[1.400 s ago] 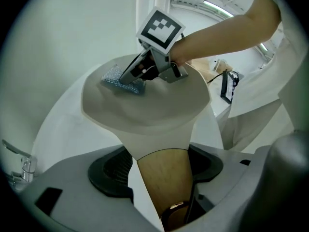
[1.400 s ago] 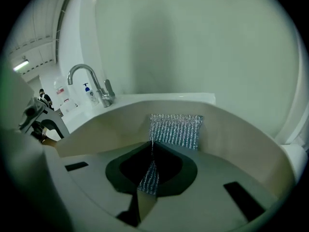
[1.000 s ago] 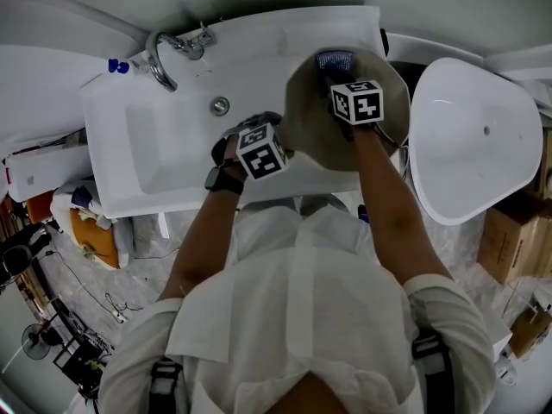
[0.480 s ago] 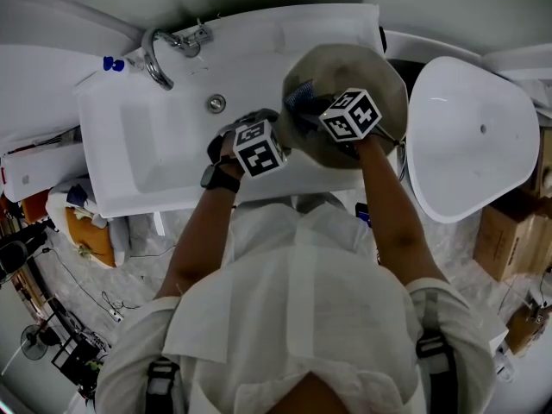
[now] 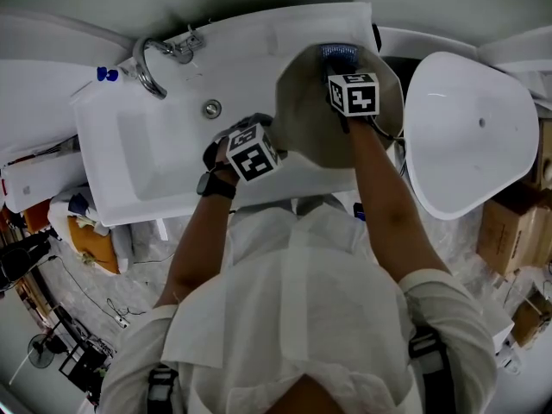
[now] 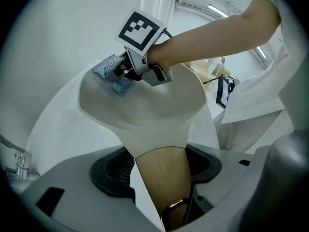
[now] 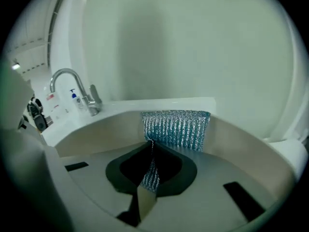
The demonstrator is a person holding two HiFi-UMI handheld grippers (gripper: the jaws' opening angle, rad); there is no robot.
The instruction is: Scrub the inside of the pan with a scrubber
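White sink (image 5: 129, 153) carries the pan (image 5: 302, 119) on its right edge. Your left gripper (image 6: 159, 173) has its jaws clamped on the wooden handle (image 6: 161, 190) and just tightened a touch. Your right gripper (image 7: 150, 170) jaws pinch the blue scrubber (image 7: 176, 127). It was at the pan's left side half a second ago and is now back at the far wall. One stroke done; likely more passes needed.
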